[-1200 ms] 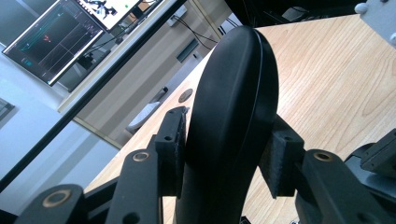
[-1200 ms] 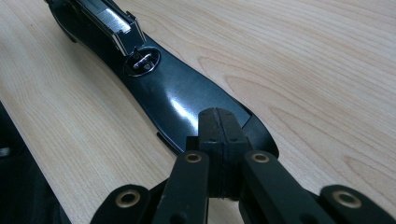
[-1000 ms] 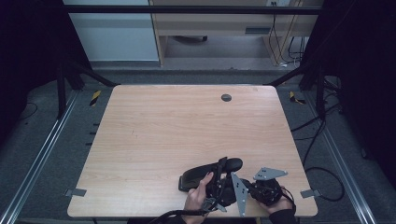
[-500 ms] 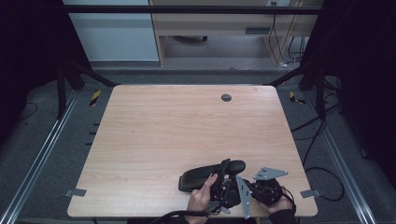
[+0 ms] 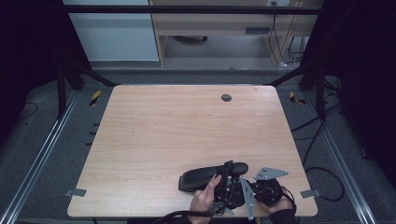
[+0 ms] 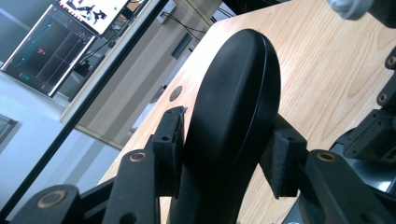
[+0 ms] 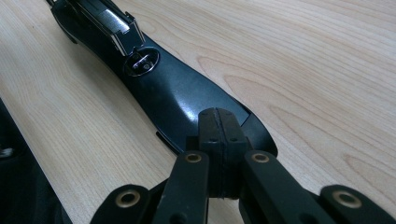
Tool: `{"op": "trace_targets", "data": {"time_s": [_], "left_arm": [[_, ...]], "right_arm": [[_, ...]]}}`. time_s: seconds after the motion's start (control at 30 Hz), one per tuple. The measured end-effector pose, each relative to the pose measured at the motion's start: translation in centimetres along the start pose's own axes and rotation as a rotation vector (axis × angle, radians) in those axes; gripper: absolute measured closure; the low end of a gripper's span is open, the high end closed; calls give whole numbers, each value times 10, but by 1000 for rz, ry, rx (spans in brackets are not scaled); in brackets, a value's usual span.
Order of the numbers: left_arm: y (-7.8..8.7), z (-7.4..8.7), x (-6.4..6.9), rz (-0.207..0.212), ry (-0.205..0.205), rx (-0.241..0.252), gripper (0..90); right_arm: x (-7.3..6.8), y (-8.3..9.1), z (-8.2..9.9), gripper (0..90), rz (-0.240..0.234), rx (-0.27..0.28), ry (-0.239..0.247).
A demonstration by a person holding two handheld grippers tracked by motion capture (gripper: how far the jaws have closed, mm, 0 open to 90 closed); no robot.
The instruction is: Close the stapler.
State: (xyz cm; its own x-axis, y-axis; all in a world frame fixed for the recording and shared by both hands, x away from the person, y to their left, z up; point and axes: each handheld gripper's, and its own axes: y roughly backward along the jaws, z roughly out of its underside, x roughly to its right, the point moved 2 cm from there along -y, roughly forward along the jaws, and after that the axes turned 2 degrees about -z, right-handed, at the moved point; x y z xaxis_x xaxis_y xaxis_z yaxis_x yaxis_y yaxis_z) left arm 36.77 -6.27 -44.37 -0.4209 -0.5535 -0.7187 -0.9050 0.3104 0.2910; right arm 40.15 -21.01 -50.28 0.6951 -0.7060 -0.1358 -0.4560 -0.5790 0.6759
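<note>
A black stapler (image 5: 201,176) lies near the table's front edge, right of centre. My left gripper (image 5: 228,171) straddles its body, one pad (image 6: 172,142) against each side of the stapler (image 6: 233,107); its jaws have just been opening a little, with the stapler still between them. My right gripper (image 7: 217,128) is shut with nothing between its pads, its tips over the stapler's rounded near end (image 7: 187,105). A metal part (image 7: 116,25) shows at the stapler's far end. In the high view a hand holds each gripper, the right gripper (image 5: 251,181) close beside the left.
The wooden table (image 5: 187,126) has a round dark grommet (image 5: 226,97) near its far edge. Cables (image 5: 322,172) lie on the floor at the right, and a desk (image 5: 219,23) stands beyond the table. A monitor (image 6: 56,46) hangs off to one side.
</note>
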Motion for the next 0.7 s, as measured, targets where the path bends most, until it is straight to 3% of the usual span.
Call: {"op": "trace_targets", "data": {"time_s": [0.7], "left_arm": [[-9, 1, 20, 30, -64, -15, 514]], "right_arm": [[1, 0, 0, 900, 6, 1, 2]]}}
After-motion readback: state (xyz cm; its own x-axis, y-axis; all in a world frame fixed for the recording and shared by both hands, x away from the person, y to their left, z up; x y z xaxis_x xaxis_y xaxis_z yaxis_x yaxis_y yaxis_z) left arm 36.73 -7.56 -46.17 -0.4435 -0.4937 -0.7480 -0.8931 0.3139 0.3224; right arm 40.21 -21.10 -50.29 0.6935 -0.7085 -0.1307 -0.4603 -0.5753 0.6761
